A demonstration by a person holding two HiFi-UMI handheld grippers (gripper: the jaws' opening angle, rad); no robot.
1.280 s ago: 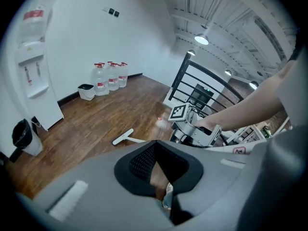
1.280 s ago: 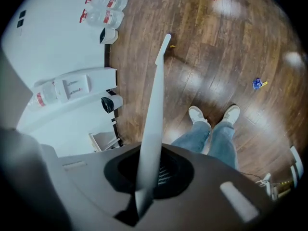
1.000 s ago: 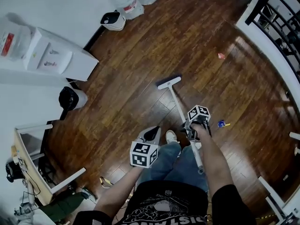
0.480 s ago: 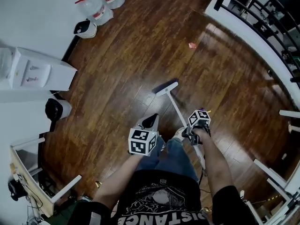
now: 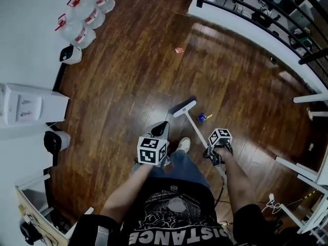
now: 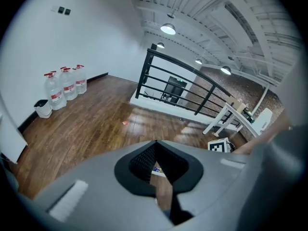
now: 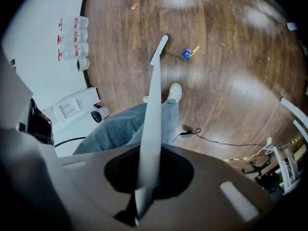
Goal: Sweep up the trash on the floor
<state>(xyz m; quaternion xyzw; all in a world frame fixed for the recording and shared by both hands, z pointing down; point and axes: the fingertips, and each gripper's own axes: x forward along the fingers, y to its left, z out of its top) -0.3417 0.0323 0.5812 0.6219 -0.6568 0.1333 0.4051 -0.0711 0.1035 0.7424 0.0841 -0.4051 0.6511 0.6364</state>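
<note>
Dark wooden plank floor (image 5: 128, 86) wide open ahead & to both sides of person. L edge: white wall w/ clear red-capped water bottles (image 5: 82, 19), small white bin (image 5: 70, 54), white box-shaped water dispenser (image 5: 31, 104), round black bin (image 5: 54, 141). Top R edge: black metal railing (image 6: 142, 76) on a white kerb. R edge: white table legs (image 5: 297, 167). Thin black cable (image 7: 216, 141) lies on floor at person's R.

Right gripper (image 5: 214, 152) clenched on handle of white long-handled broom (image 5: 190, 118). Handle runs straight thru the jaws in right gripper view. Broom head sits on floor just ahead of white shoe (image 5: 185, 145). Left gripper (image 6: 155, 142) closed tip to tip, nothing in it, held off floor in front of L leg.

Trash: small blue crumpled scrap w/ yellow bit (image 5: 201, 117) just R of broom head, not touching. Small pink scrap (image 5: 179, 50) well ahead, mid-floor, nearer the railing.
</note>
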